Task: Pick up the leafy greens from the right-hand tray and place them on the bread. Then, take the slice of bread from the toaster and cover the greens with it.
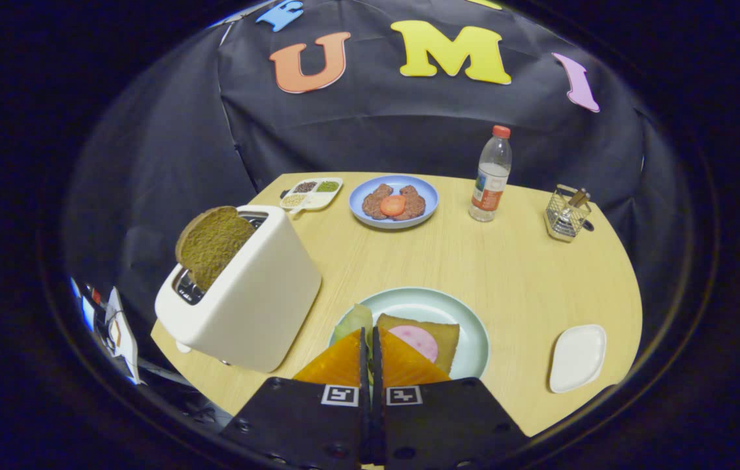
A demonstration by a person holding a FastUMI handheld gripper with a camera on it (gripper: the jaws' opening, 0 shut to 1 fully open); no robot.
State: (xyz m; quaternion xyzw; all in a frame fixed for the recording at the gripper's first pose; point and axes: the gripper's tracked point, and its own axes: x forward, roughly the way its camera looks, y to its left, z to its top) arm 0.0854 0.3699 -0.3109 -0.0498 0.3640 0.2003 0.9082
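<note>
My gripper [370, 330] hangs over the near edge of the pale green plate [474, 326]. Its orange fingers [337, 362] are pressed together on the leafy greens [354, 321], which stick out past the left fingertip. Just ahead of the right fingertip, a slice of bread [447, 339] lies on the plate with a round pink slice [417, 341] on top. Left of the plate stands the white toaster [245, 294], tilted in view, with a brown slice of bread [211, 245] standing out of its slot. On the right, the small white tray [577, 358] holds nothing.
A blue plate [425, 189] with two brown patties and a tomato slice sits at the table's far side, beside a small tray of seasonings [312, 192]. A water bottle [491, 175] and a wire holder [565, 214] stand at the far right.
</note>
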